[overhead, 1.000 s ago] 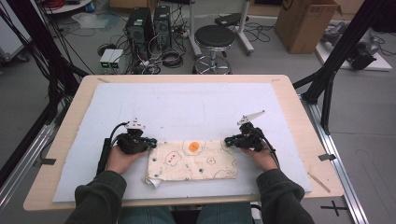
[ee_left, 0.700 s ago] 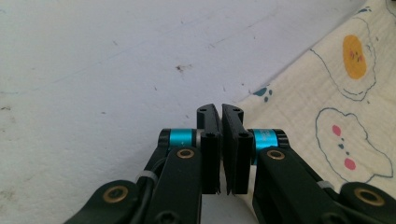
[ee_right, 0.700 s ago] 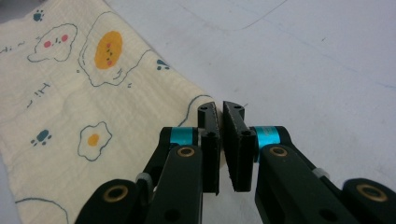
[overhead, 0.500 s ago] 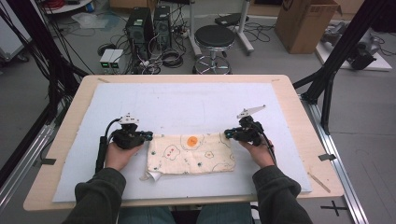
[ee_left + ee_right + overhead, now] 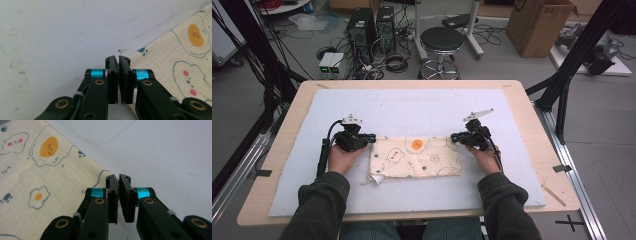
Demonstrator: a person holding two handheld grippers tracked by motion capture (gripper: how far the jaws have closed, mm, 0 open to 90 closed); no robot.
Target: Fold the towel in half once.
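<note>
Cream cloth (image 5: 416, 157) with fried-egg print, pale blue mat (image 5: 412, 112), black stool (image 5: 441, 39)

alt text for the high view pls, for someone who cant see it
A person at a table holds a gripper in each hand at the two far corners of a cream cloth printed with fried eggs, lying flat on a pale mat. The left gripper and right gripper are both shut on the cloth. A black stool stands beyond the table.
</note>
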